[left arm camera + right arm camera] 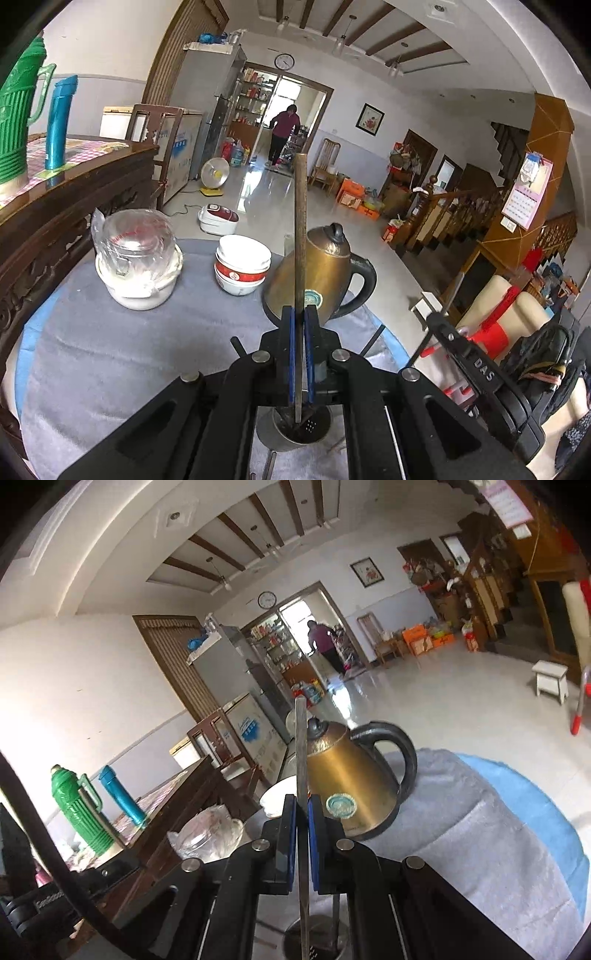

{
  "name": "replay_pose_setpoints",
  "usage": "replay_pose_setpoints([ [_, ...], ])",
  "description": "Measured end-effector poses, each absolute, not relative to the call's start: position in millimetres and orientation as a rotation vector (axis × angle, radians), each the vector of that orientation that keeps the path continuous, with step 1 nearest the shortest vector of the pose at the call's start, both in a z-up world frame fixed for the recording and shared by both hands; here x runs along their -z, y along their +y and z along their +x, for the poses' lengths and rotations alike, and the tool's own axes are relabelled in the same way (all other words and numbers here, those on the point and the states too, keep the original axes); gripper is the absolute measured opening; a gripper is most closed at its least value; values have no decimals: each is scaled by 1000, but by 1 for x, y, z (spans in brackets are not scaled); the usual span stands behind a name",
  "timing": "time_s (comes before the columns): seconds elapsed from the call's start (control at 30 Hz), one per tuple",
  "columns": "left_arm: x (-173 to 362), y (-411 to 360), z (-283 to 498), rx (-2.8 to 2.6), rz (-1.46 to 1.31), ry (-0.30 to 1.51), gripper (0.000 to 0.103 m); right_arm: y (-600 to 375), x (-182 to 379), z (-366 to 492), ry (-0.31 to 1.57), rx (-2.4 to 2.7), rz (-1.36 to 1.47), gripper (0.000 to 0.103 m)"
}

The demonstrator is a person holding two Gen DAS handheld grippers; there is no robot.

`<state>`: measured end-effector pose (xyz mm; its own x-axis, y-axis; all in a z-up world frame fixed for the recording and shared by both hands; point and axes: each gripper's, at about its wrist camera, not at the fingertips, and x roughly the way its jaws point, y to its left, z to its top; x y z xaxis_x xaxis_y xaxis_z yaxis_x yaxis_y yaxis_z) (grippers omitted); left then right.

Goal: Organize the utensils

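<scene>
Right now both tongs are clenched: left tongs [300, 317] grasp a chopstick [301, 221], right tongs [302, 805] grasp another chopstick [301, 746], kettle [317, 273] at twelve o'clock.

On the counter [110, 350], a covered bowl [138, 258] sits left of stacked bowls [242, 264], a kettle [317, 273] right, a utensil holder [295, 428] nearest.
</scene>
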<state>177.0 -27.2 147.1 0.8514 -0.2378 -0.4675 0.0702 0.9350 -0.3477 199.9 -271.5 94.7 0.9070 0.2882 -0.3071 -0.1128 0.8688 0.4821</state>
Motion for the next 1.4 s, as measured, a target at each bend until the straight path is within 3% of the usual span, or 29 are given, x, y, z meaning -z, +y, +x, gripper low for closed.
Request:
replay_pose_setpoints([
  [0.43, -118, -55, 200, 176, -254, 552, 5, -249, -77, 217, 333, -158, 371, 7],
  [1.4, -73, -69, 218, 225, -187, 732, 5, -247, -26, 199, 447, -175, 372, 7],
])
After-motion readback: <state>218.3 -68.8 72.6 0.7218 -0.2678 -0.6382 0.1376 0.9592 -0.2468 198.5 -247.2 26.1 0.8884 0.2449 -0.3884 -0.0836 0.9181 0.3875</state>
